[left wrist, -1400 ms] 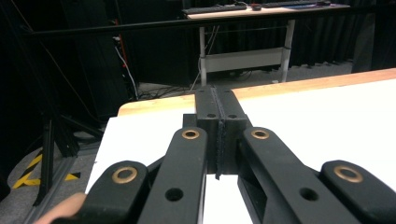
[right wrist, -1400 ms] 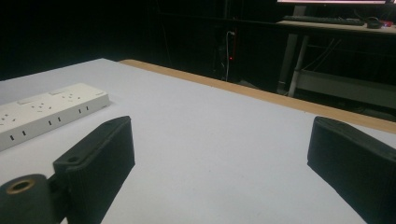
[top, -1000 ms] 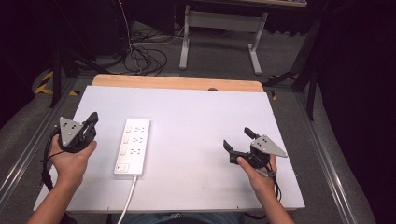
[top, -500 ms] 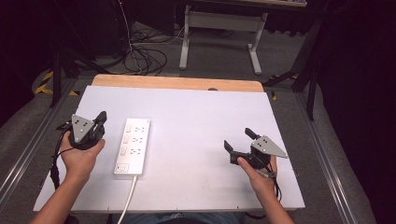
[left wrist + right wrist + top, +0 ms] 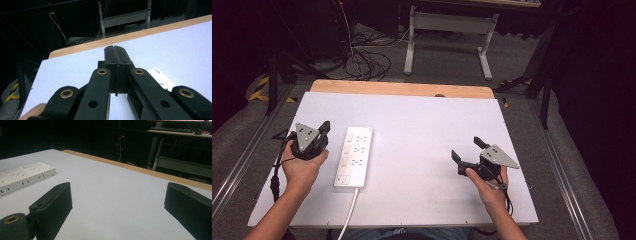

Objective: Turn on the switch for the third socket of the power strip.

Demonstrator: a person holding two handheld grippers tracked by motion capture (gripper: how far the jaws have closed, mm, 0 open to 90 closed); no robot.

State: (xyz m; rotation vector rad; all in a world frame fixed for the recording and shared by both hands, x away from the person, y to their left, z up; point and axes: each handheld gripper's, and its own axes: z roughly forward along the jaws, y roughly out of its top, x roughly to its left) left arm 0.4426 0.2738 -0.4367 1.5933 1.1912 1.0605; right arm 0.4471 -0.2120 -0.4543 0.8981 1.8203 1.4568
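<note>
A white power strip point(image 5: 354, 155) lies lengthwise on the white table top point(image 5: 422, 130), left of centre, its white cord running off the near edge. My left gripper point(image 5: 325, 126) is held just to the left of the strip, jaws shut with nothing between them point(image 5: 116, 53). A corner of the strip point(image 5: 161, 80) peeks out beside its jaws. My right gripper point(image 5: 467, 149) rests at the right side of the table, open and empty point(image 5: 117, 202). The power strip point(image 5: 25, 177) lies far to the left in the right gripper view.
A wooden strip point(image 5: 402, 89) borders the table's far edge. Beyond it stand a grey metal frame point(image 5: 447, 30) and loose cables point(image 5: 367, 60) on the floor. Metal rails point(image 5: 562, 165) run along both sides of the table.
My left gripper has moved to the right and slightly forward, closer to the power strip. The right gripper has stayed in place.
</note>
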